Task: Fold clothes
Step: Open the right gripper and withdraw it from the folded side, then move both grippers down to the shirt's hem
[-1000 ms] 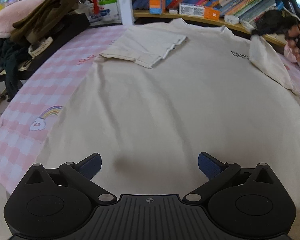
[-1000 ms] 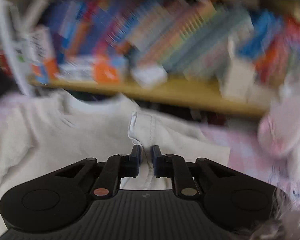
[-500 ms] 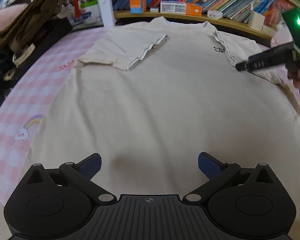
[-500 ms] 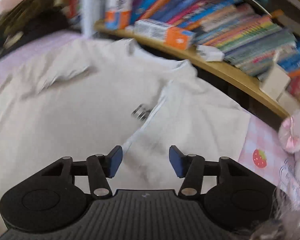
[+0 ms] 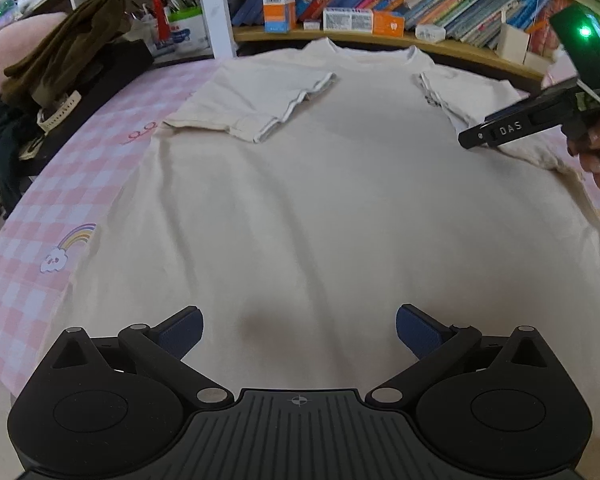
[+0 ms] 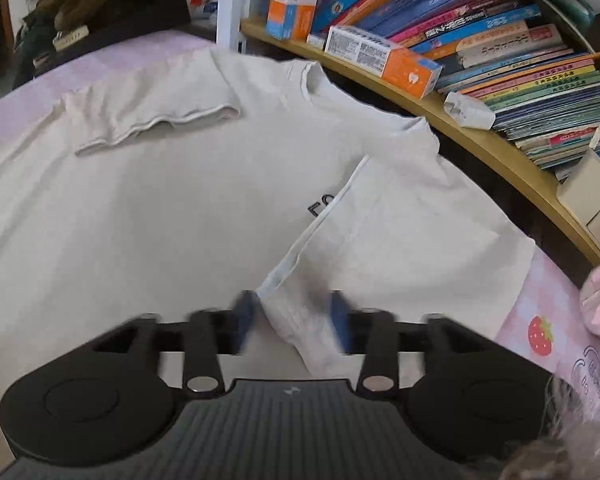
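a cream t-shirt [image 5: 320, 200] is lying flat on the pink checked cover [image 5: 40, 216], collar toward the far bookshelf [image 6: 480, 80], both sleeves folded in over the chest. the left gripper [image 5: 299, 328] is hovering over the near hem, fingers spread wide, holding nothing. the right gripper [image 6: 292, 320] is hanging over the right sleeve [image 6: 380, 240], fingers apart, the sleeve's corner lying between them ungripped.

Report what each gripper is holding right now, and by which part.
Nothing is held. The left gripper is wide open above the cream T-shirt. The right gripper is open, its fingers either side of the folded-in sleeve's hem corner, not clamped.
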The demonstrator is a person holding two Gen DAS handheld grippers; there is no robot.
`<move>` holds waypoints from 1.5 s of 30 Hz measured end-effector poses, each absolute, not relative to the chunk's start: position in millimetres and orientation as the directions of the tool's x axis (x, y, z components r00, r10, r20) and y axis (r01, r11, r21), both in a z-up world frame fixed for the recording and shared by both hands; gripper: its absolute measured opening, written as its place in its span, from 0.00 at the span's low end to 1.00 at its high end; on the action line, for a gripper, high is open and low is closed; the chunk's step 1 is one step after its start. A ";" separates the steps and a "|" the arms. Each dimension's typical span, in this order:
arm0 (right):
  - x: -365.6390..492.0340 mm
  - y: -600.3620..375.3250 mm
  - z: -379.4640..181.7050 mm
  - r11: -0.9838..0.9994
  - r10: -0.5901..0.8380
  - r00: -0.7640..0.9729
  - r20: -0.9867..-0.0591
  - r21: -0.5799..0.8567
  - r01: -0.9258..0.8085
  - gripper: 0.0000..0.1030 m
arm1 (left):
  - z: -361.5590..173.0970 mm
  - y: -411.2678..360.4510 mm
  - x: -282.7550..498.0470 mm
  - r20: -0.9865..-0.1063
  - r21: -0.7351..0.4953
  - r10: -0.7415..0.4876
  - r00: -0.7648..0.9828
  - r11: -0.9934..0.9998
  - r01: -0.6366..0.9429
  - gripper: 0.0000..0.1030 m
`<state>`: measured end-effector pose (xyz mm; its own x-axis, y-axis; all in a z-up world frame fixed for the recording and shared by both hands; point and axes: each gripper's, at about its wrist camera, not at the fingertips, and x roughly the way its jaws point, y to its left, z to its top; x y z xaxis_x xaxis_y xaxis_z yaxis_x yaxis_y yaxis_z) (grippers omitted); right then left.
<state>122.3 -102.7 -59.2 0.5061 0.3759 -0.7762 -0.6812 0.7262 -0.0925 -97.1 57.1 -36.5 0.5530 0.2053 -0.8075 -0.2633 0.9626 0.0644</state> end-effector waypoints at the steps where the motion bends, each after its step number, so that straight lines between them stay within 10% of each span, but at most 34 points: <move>1: 119.8 -105.7 -55.6 0.730 0.392 0.502 -0.771 -0.072 -0.680 0.47 | -36.3 56.7 -96.7 -0.807 0.065 0.206 0.554 0.963 -0.263 1.00; 21: 19.4 -186.2 -38.4 0.874 0.291 0.622 -0.727 -0.062 -0.482 0.61 | -23.3 49.3 -77.9 -0.780 0.082 0.218 0.587 0.965 -0.249 1.00; 27: -35.8 -193.8 -36.5 0.919 0.187 0.678 -0.711 -0.117 -0.376 0.82 | -14.1 67.2 -89.5 -0.759 0.094 0.219 0.613 0.969 -0.230 1.00; 45: -209.8 -102.6 -26.6 0.999 -0.041 0.712 -0.701 -0.018 0.039 0.87 | -16.4 179.9 -221.4 -0.735 0.024 0.075 0.673 0.996 -0.085 1.00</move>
<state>-209.8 -102.6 -26.6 0.7121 -0.0409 -0.7009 0.0394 0.9991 -0.0183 -221.4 179.9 -16.4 0.6734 0.0752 -0.7355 -0.0850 0.9961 0.0240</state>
